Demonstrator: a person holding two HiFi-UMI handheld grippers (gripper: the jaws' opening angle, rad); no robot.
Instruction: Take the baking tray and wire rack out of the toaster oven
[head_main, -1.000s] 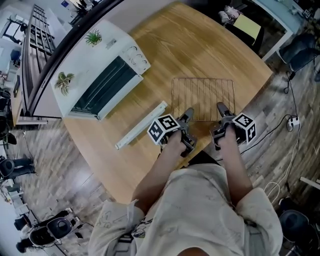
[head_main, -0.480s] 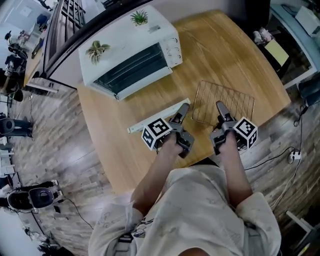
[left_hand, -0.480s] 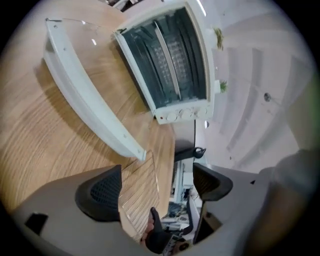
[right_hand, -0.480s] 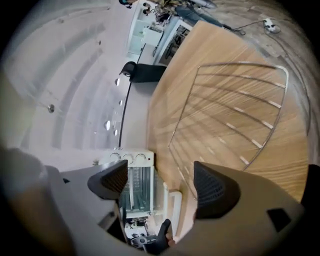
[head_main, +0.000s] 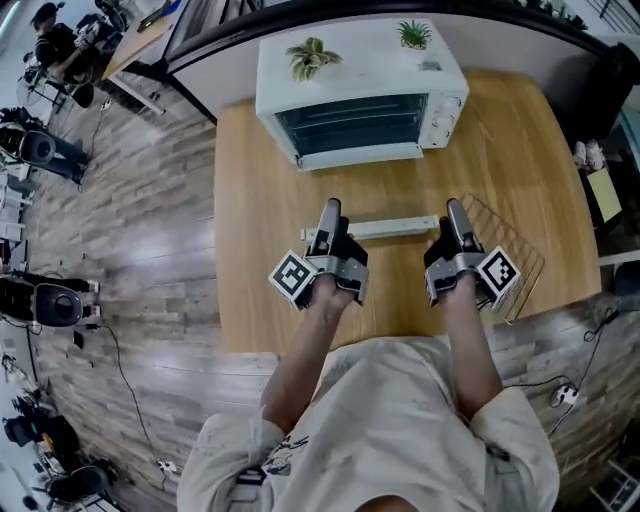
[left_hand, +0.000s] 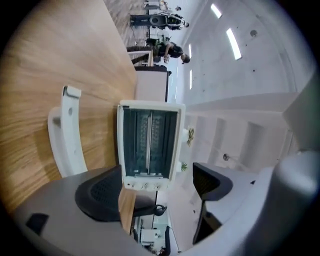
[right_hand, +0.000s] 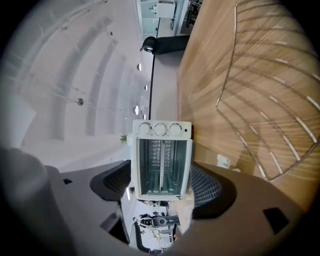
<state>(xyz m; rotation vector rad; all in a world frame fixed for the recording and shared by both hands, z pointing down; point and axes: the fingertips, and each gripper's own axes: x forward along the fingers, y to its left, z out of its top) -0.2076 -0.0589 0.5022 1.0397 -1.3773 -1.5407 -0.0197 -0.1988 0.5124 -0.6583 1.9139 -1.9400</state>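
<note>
The left tool and right tool are hovering level over the wooden worktop. Both are pointing at the toaster oven, which is standing straight ahead at the far edge with its dark cavity facing them and two small plants sitting on top. The left tool is gaping, with nothing between its jaws. The right tool's jaws, also empty, have just been narrowing slightly and are standing well apart. The wire rack is lying flat just right of the right tool, reaching toward the worktop's right edge. A long white piece is lying crosswise just ahead of the tips, interrupting the bare wood before the oven.
</note>
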